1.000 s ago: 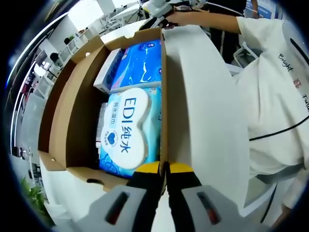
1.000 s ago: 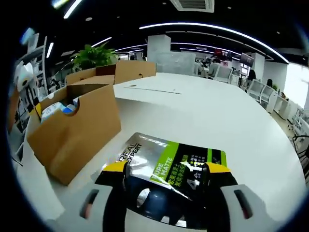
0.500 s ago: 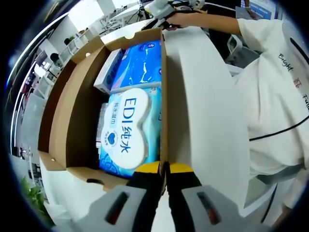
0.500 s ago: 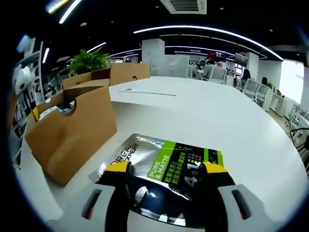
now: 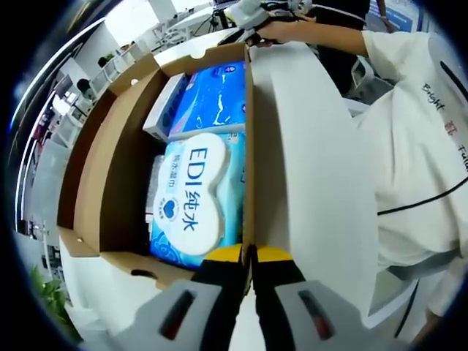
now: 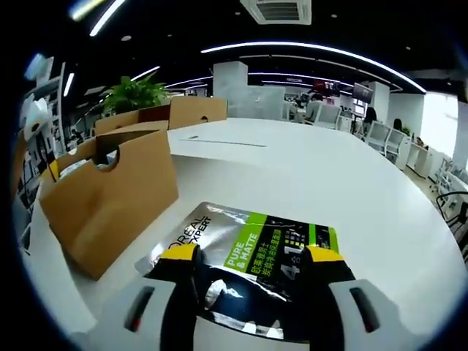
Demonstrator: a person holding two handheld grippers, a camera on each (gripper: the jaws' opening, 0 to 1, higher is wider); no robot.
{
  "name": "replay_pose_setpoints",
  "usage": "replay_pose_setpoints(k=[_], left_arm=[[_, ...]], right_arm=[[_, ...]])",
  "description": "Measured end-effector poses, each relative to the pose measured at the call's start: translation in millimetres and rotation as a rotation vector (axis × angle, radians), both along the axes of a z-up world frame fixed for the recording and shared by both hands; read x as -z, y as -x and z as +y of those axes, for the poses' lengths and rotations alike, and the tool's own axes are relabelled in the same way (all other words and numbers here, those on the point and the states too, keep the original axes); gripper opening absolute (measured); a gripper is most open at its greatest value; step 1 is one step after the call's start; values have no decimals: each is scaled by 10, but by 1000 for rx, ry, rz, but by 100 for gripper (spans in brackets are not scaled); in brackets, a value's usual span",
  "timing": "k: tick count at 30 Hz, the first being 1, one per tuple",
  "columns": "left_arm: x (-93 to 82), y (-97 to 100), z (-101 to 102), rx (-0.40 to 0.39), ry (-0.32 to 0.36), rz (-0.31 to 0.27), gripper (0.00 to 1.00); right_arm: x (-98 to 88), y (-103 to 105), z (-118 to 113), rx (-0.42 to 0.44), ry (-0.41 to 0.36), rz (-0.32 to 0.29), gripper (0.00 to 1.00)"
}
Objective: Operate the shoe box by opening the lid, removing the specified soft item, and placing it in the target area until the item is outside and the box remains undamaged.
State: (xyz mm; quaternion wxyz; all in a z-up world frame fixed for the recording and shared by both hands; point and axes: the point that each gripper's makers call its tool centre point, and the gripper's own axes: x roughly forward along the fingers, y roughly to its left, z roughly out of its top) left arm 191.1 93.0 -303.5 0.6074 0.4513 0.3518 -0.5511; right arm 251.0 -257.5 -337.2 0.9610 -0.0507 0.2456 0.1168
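Note:
An open brown cardboard shoe box [image 5: 110, 168] holds a blue EDI wipes pack [image 5: 194, 197], a second blue pack [image 5: 212, 91] and a small white carton [image 5: 164, 110]. My left gripper [image 5: 248, 254] is shut on the top edge of the box's right-hand wall. In the right gripper view the same box [image 6: 110, 197] stands to the left on the white table [image 6: 329, 175]. A silver, green and black soft pouch [image 6: 256, 238] lies flat on the table beside it. My right gripper [image 6: 251, 256] is open, its jaws wide apart on either side of the pouch's near end.
A person in a white shirt [image 5: 417, 146] stands close on the right of the box, one forearm [image 5: 314, 33] reaching across its far end. Farther back on the table are another cardboard box [image 6: 194, 110] and a green plant [image 6: 135, 91]. Office chairs stand beyond the table's far edge.
The right gripper view has shifted slightly; the pouch still lies flat between the open jaws. The left gripper keeps its hold on the box wall.

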Motion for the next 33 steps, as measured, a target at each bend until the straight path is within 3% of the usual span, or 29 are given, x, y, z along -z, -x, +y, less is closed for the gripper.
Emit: replay_pose_setpoints(k=[15,24,28,31,33], left_arm=[[0,-1,5,4,-2,-7,3],[-1,-3,3,7,5,-15,4],[-1,-5,0,8,5,-12,4],[-1,-5,0,7,5,-12,4],[0,-8,-3,4,5,-8,3]], right_arm=[[8,2,1,33,-2,3,56],[5,-85,-134,63,-11,-11,55],[2,-80,-148,71,-11,-11,66],[2,-81,-151,69,-7,-10,61],[-124,-92,-207,70,-48,-33,60]])
